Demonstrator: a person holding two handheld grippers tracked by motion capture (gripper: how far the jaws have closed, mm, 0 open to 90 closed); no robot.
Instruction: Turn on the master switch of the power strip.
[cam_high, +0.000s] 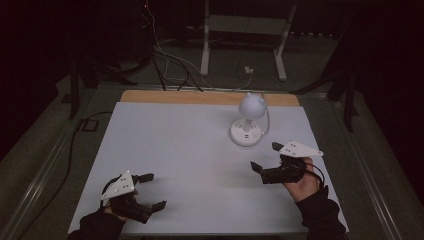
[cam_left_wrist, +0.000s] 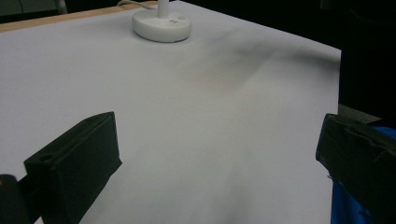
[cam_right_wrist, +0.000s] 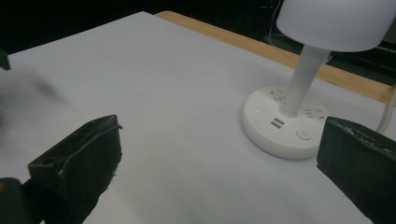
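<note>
lamp: small white plastic desk lamp (cam_high: 248, 120) with round base, thin stem and dome shade, upright at the far right of the white table sheet (cam_high: 190, 150); nothing touching it
base detail: round button (cam_right_wrist: 303, 134) and sockets on the base top, facing the right gripper view
cord: white cable (cam_high: 266, 117) loops off the lamp's right side toward the back edge
right gripper: black two-jaw gripper (cam_high: 266, 157) in the person's right hand, jaws spread wide, holding nothing, near the lamp base, aimed roughly at it
left gripper: black two-jaw gripper (cam_high: 152, 191) at the near left corner, jaws wide apart, holding nothing, well apart from the lamp
step guess: right side looks set to reach for the base, probably the button
risk 1: a jaw catching the thin stem or shade could tip the lamp, which looks top-heavy
risk 2: pressing off-centre on the base could slide it across the smooth sheet
risk 3: cord could snag a jaw coming in from the right
light: room dim, edges hard to judge
</note>
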